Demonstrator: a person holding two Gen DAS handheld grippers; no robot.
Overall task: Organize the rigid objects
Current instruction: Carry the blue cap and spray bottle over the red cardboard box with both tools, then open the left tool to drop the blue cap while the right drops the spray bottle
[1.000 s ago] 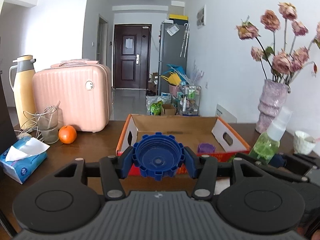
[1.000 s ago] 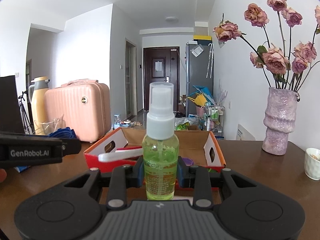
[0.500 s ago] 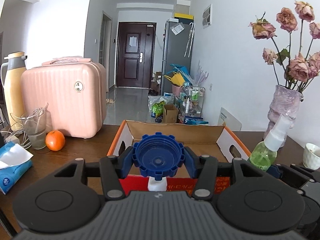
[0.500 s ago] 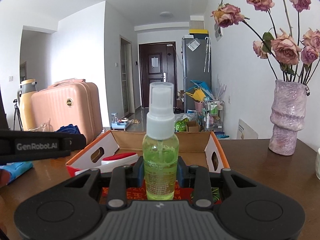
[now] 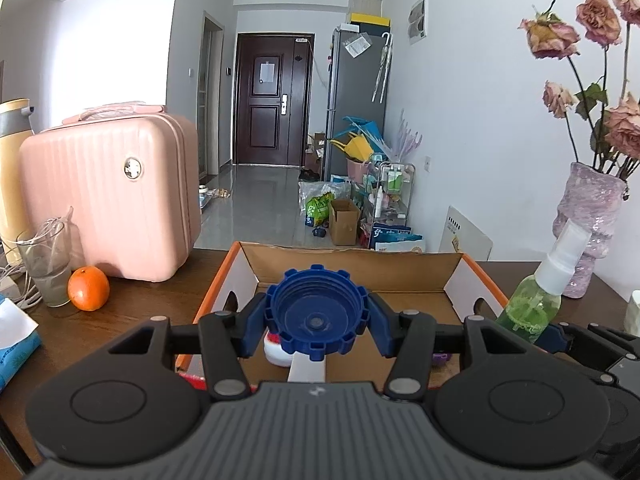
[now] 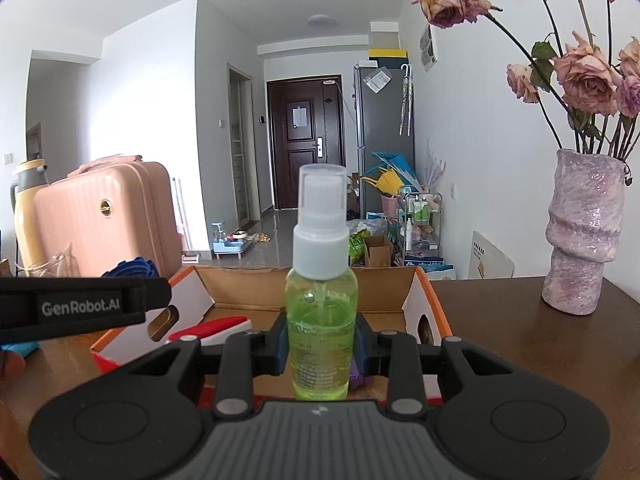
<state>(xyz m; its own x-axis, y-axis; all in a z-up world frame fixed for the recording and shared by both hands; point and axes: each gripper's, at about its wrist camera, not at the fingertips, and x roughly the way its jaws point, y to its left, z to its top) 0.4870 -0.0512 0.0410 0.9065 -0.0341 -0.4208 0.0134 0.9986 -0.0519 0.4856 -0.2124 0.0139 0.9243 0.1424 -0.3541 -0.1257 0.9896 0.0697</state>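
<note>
My left gripper [image 5: 316, 322] is shut on a blue ribbed bottle cap [image 5: 316, 312] and holds it over the near part of an open cardboard box [image 5: 352, 260] with orange edges. My right gripper [image 6: 321, 346] is shut on a green spray bottle [image 6: 321, 320] with a white pump top, held upright above the box's [image 6: 308, 284] near right part. The bottle also shows in the left wrist view [image 5: 536, 300]. A red and white object [image 6: 216, 326] and a small purple object [image 6: 356, 376] lie inside the box.
On the brown table stand a pink suitcase [image 5: 112, 196], a yellow thermos [image 5: 12, 168], a glass [image 5: 44, 268], an orange [image 5: 88, 288], a blue tissue pack [image 5: 16, 344], a purple vase with dried roses [image 6: 580, 236] and a white cup [image 5: 632, 312].
Both grippers have moved forward over the box, still holding the cap and the bottle. The box now lies closer beneath them.
</note>
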